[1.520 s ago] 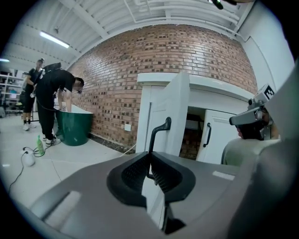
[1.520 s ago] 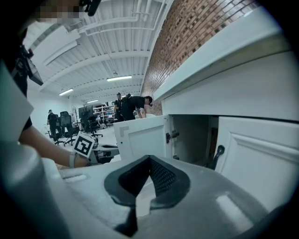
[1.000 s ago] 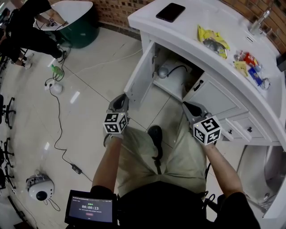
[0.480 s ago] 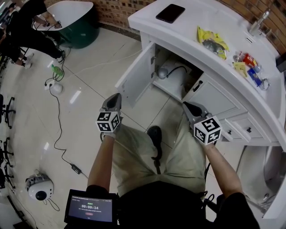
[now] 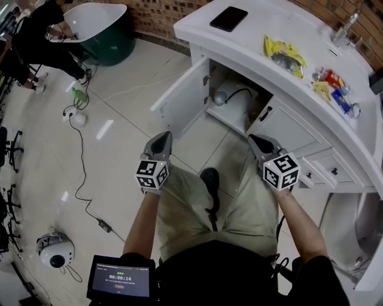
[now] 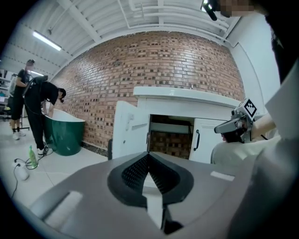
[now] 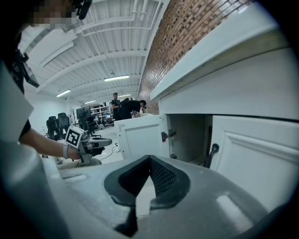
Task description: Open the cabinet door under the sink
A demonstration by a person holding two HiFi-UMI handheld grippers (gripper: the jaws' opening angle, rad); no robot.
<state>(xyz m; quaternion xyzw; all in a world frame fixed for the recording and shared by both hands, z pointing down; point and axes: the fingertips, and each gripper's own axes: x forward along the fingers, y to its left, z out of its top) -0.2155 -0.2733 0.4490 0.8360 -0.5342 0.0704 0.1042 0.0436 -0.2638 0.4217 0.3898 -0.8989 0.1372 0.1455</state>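
- Your left tool (image 5: 160, 138) is backing off the door (image 5: 179, 103), closed and empty.
- The door is hanging wider, upper centre: task looking done.
- Your right tool (image 5: 259, 143) is idling closed.

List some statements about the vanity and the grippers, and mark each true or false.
1. The left door stands open. True.
2. The right door is open too. False: it is shut.
3. A phone lies on the countertop. True.
4. The left gripper grips the left door. False: it is shut on nothing, clear of the door.
5. The right gripper holds nothing. True.
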